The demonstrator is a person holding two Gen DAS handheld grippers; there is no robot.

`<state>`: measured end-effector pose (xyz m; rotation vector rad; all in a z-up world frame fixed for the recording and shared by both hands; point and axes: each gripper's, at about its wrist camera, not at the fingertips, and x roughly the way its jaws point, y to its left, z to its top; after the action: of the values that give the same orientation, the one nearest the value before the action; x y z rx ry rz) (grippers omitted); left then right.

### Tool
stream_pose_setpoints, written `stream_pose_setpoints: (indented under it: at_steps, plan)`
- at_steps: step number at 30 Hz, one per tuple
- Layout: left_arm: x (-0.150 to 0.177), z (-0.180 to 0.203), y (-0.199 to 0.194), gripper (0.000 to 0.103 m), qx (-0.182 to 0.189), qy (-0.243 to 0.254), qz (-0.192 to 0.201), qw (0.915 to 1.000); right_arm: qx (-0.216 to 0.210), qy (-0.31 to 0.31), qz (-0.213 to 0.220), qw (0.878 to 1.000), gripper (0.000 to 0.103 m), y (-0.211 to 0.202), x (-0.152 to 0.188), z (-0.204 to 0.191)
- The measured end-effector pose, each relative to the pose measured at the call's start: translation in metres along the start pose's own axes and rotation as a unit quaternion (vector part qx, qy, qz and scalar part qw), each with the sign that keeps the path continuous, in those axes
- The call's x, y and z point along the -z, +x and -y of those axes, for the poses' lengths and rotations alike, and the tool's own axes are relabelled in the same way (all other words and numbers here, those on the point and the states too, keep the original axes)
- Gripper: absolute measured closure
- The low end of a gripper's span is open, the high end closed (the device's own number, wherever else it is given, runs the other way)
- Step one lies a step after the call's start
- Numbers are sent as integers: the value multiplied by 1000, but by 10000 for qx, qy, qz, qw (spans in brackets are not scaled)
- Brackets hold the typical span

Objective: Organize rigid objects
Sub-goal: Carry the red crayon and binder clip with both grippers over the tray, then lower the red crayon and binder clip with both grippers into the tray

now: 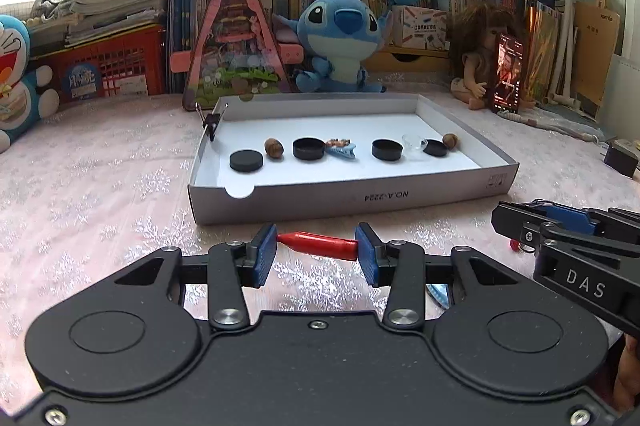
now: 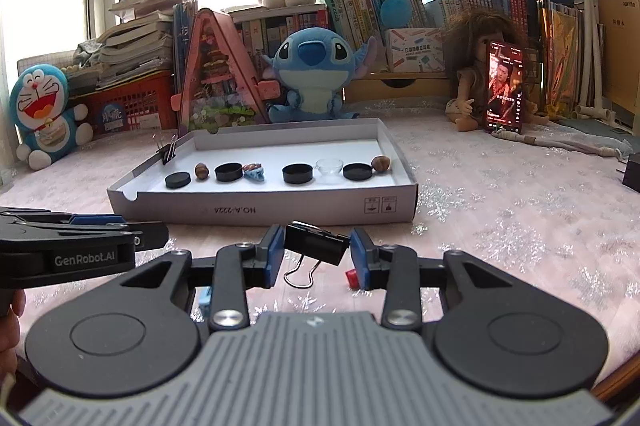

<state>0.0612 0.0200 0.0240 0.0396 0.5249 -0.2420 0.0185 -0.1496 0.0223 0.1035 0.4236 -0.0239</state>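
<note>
My left gripper (image 1: 316, 248) is shut on a red pointed stick (image 1: 320, 245), held crosswise between its blue pads just in front of the white box lid (image 1: 352, 197). My right gripper (image 2: 317, 248) is shut on a black binder clip (image 2: 316, 246), its wire handles hanging down, also in front of the lid (image 2: 260, 211). Inside the lid lie a row of black round caps (image 1: 308, 148), two walnuts (image 1: 274, 147), a blue hair clip (image 1: 340, 148) and a clear small dish (image 1: 414, 142). Another binder clip (image 1: 211, 123) is clamped on the lid's left wall. The right gripper shows at the left wrist view's right edge (image 1: 520, 226).
A pink snowflake cloth (image 2: 500, 218) covers the surface. Plush toys (image 1: 340, 41), a doll (image 1: 476, 65), a lit phone (image 1: 507, 73), red baskets and rows of books crowd the back. A small red piece (image 2: 352, 278) and a blue piece (image 2: 205, 296) lie under my right gripper.
</note>
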Motion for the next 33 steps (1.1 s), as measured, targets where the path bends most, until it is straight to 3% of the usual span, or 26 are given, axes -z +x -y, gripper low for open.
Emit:
stream_pose_setpoints:
  at_steps: [26, 33]
  plan:
    - [-57, -6, 31, 63, 99, -136, 235, 9996, -130, 163, 13, 9998, 62, 27, -40, 24]
    - [-69, -12, 43, 63, 121, -247, 134, 9995, -159, 223, 8, 9996, 62, 36, -53, 31]
